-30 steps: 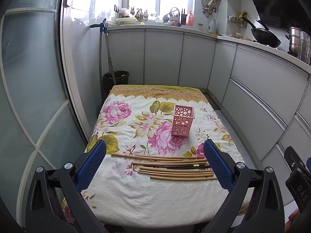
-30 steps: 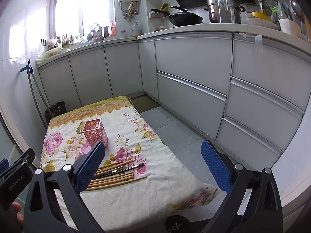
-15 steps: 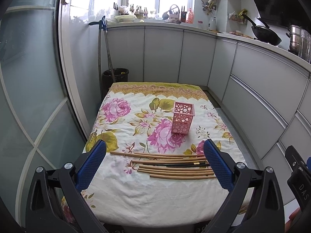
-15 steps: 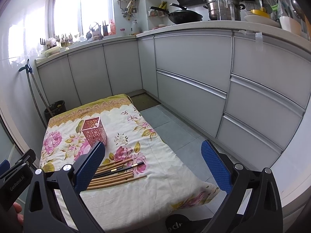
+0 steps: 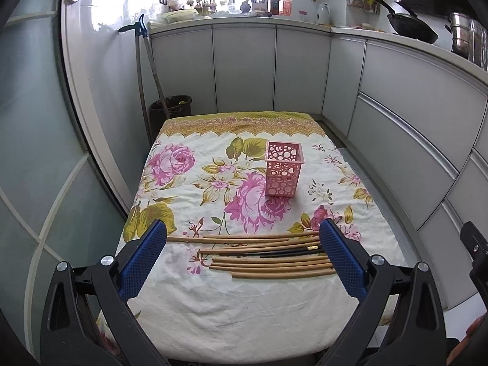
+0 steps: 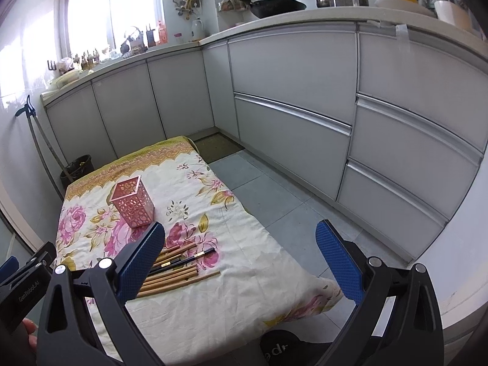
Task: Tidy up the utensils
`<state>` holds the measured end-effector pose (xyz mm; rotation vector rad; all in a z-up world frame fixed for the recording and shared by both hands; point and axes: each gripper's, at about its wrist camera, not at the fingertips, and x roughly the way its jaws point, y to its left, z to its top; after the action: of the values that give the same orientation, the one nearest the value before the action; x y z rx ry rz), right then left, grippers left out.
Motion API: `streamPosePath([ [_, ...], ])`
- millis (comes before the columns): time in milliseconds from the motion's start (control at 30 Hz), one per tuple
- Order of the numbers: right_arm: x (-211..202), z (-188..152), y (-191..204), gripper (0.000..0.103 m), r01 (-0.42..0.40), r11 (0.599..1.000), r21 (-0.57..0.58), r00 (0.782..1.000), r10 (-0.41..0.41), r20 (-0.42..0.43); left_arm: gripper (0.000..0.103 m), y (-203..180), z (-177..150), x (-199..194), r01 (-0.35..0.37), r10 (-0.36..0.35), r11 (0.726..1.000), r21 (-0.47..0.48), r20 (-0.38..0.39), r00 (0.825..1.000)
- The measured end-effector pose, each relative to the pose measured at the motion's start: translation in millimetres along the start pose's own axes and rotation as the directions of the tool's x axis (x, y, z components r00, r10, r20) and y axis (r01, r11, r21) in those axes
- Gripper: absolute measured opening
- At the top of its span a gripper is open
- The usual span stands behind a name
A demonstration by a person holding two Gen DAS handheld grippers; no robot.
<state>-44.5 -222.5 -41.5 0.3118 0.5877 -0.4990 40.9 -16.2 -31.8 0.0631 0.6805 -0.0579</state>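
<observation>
- The left gripper [image 5: 242, 251] hovers over the near edge of the tabletop [image 5: 244, 311], jaws wide apart and holding nothing.
- Between its blue pads, in the left wrist view, the chopsticks [image 5: 268, 260] lie in a loose row across the flowered cloth [image 5: 170, 195], running side to side; most are pale wood, one pair is black with a gold band.
- Beyond them, well apart and a little to the right, the pink holder [image 5: 282, 174] stands upright with its mouth open and, as far as can be seen, nothing in it.
- The right gripper [image 6: 241, 254] hangs off the tabletop's right side, jaws likewise apart and empty; its left pad covers part of the chopstick row in its own view.
- Step in hand, as I judge it: the approach before the first pick. No chopstick is lifted or in the holder yet.
- The next move calls for lowering one gripper onto a single stick or a pair, closing across the thin shaft, then tipping it upright to drop into the holder.
- The sticks lie touching, so a clean pinch of just one may be awkward.
</observation>
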Motion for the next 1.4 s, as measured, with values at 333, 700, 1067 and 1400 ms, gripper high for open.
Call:
streamPosePath([
  [333, 57.6, 2.6, -23.6, 0.096, 0.048, 0.996, 0.075, 0.995, -0.041, -0.090, 0.096, -22.8, 10.4, 52.3, 0.001, 0.002, 0.999, 0.053, -0.059, 0.998],
  [700, 109.9, 6.7, -63.4, 0.096, 0.033, 0.972, 0.233, 0.970, 0.025, -0.241, 0.083, -116.1, 20.9, 148.8, 0.482, -0.289, 0.788, 0.384, -0.459, 0.840],
  [1067, 135.5, 6.2, -62.5, 0.096, -0.007, 0.958, 0.287, 0.943, 0.102, -0.317, 0.041, -158.5, 8.9, 225.9, 0.691, -0.140, 0.581, 0.430, -0.783, 0.606],
  [1400, 142.8, 4.2, -61.7, 0.096, -0.018, 0.953, 0.302, 0.932, 0.125, -0.340, 0.028, -167.8, -7.9, 245.3, 0.696, -0.018, 0.502, 0.513, -0.799, 0.601],
])
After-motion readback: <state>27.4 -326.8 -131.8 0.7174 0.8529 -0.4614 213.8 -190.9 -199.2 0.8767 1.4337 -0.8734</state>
